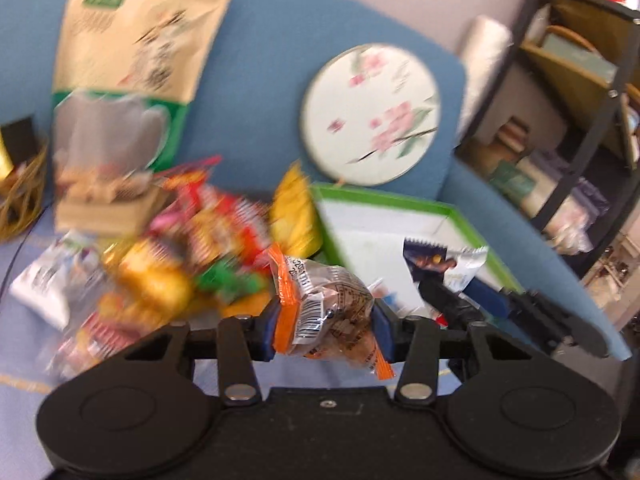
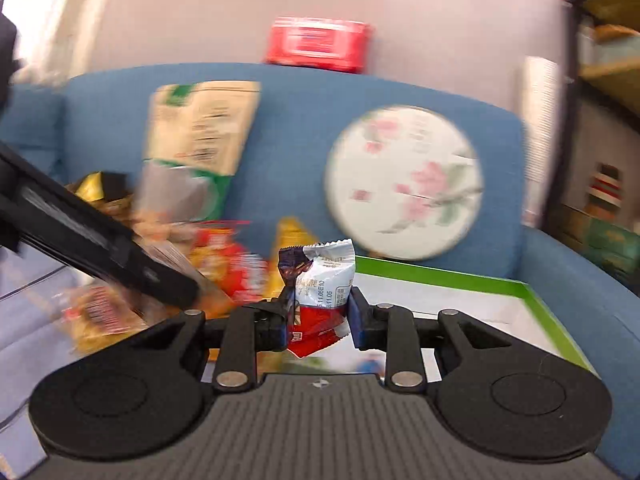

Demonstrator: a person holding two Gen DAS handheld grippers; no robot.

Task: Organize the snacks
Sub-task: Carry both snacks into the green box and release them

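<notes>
Left wrist view shows the left tongs clamped on a clear snack packet with orange ends, its barcode facing the camera, lifted clear of the snack pile. That pile is blurred, a jumble of red, yellow and green wrappers lying left of a white tray with a green rim. In the same view the right tongs appear over the tray, carrying a small wrapper.

Right wrist view shows the right tongs gripping that small wrapper, white and red with a dark top corner, held upright above the near edge of the tray. Behind stand a blue sofa back, a tall beige bag leaning on it, and a round floral fan. A red box sits on top of the sofa back.
</notes>
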